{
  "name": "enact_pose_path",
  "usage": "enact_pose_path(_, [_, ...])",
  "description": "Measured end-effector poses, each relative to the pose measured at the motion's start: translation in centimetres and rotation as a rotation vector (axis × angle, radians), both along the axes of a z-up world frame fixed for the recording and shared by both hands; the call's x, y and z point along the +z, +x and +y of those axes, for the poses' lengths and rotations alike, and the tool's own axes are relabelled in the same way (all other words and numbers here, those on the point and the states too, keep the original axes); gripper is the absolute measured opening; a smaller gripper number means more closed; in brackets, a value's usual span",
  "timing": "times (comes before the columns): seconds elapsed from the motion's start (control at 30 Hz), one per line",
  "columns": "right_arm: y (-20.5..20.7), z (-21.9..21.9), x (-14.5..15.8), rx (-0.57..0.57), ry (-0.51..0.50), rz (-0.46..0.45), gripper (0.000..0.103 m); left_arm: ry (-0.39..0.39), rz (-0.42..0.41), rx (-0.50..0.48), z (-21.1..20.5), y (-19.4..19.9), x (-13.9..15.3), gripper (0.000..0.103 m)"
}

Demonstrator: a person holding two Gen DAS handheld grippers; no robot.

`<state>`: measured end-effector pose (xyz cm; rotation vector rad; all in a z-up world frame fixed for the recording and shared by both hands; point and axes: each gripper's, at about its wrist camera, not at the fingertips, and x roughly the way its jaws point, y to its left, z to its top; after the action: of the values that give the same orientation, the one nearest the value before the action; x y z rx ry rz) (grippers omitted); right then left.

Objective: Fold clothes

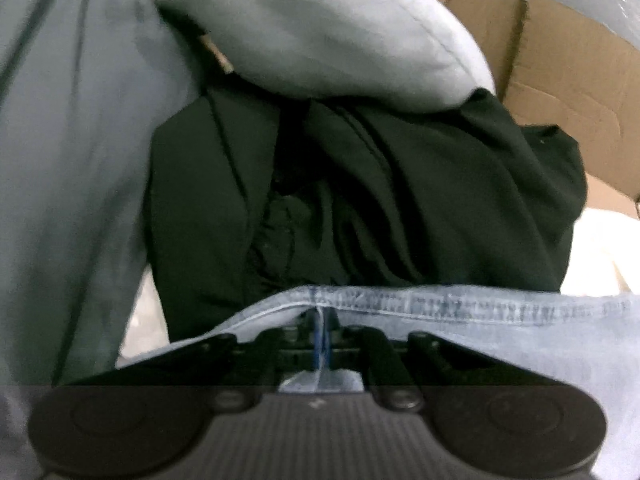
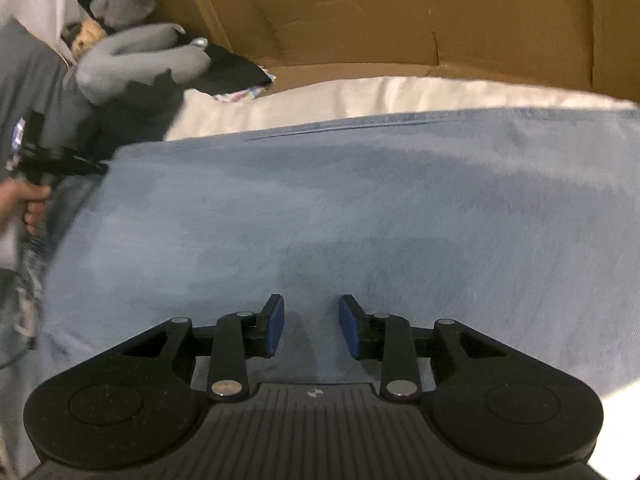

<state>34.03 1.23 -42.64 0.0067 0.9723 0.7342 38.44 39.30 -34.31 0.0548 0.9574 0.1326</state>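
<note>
- While the left tool (image 1: 322, 336) is clamped tight on the jeans (image 1: 460, 308) hem, low centre of its view, the fold looks barely begun.
- Right tool (image 2: 311, 326) sits partway open w/ nothing between its pads, just over the denim, bottom centre.
- Jeans spread flat across a white bed (image 2: 360, 96), filling mid-frame in the right view.
- Still to do, I reckon: fold & stack; black garment (image 1: 360, 192) and grey garment (image 1: 72, 160) upper left wait unfolded.
- Cardboard box (image 2: 400, 20) along the top.
</note>
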Motion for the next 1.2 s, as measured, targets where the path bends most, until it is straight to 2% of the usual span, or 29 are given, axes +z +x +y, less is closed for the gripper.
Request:
enact_pose_path(0.17, [1.3, 3.6, -0.5, 0.042, -0.119, -0.11, 0.037, -0.01, 0.023, 0.003, 0.2, -0.1, 0.6, 0.005])
enact_pose_path(0.3, [3.1, 5.5, -0.4, 0.034, -0.151, -0.125, 0.035, -0.009, 0.031, -0.005, 0.1, -1.3, 2.2, 0.007])
enact_pose_path(0.37, [3.7, 6.1, -0.2, 0.035, -0.164, -0.128, 0.035, 0.015, 0.027, -0.021, -0.1, -2.2, 3.5, 0.01])
enact_pose_path(0.43, [4.1, 6.6, 0.4, 0.02, -0.18, -0.105, 0.033, 0.039, 0.014, -0.024, -0.2, -3.3, 5.0, 0.027])
enact_pose_path(0.47, [4.1, 6.6, 0.9, 0.017, -0.174, -0.099, 0.027, 0.049, 0.004, -0.021, -0.1, -4.0, 5.8, 0.031])
enact_pose_path(0.5, [4.0, 6.7, 1.4, 0.024, -0.162, -0.107, 0.027, 0.055, -0.006, -0.021, 0.0, -4.6, 6.4, 0.032])
enact_pose_path(0.6, [4.3, 7.5, 2.8, 0.055, -0.149, -0.167, 0.028, 0.081, -0.03, -0.032, 0.2, -6.7, 8.3, 0.032])
enact_pose_path(0.67, [5.2, 8.1, 3.1, 0.039, -0.137, -0.17, 0.029, 0.066, -0.034, -0.043, -1.3, -7.0, 9.1, 0.031])
enact_pose_path(0.7, [5.7, 8.4, 3.3, 0.031, -0.131, -0.172, 0.029, 0.051, -0.03, -0.042, -0.2, -6.7, 9.3, 0.031])
enact_pose_path(0.77, [6.7, 9.1, 3.6, 0.015, -0.119, -0.175, 0.03, 0.036, -0.003, -0.055, -0.8, -7.3, 9.0, 0.03])
enact_pose_path(0.87, [7.5, 10.7, 3.2, 0.021, -0.113, -0.162, 0.031, 0.058, 0.039, -0.069, -1.3, -7.6, 6.1, 0.031])
enact_pose_path(0.97, [8.4, 11.8, 1.7, 0.001, -0.127, -0.084, 0.033, 0.103, 0.051, 0.003, -0.2, -7.2, 3.2, 0.028])
enact_pose_path(1.03, [8.7, 12.1, 0.5, -0.028, -0.143, -0.037, 0.034, 0.105, 0.051, 0.064, 1.0, -6.3, 2.0, 0.025])
enact_pose_path(1.1, [8.4, 12.5, 0.2, -0.01, -0.159, -0.077, 0.034, 0.085, 0.049, 0.101, 2.0, -5.5, 1.1, 0.023])
enact_pose_path(1.2, [8.5, 13.1, 0.0, 0.003, -0.169, -0.113, 0.035, 0.082, 0.041, 0.081, 2.6, -5.1, 0.2, 0.023])
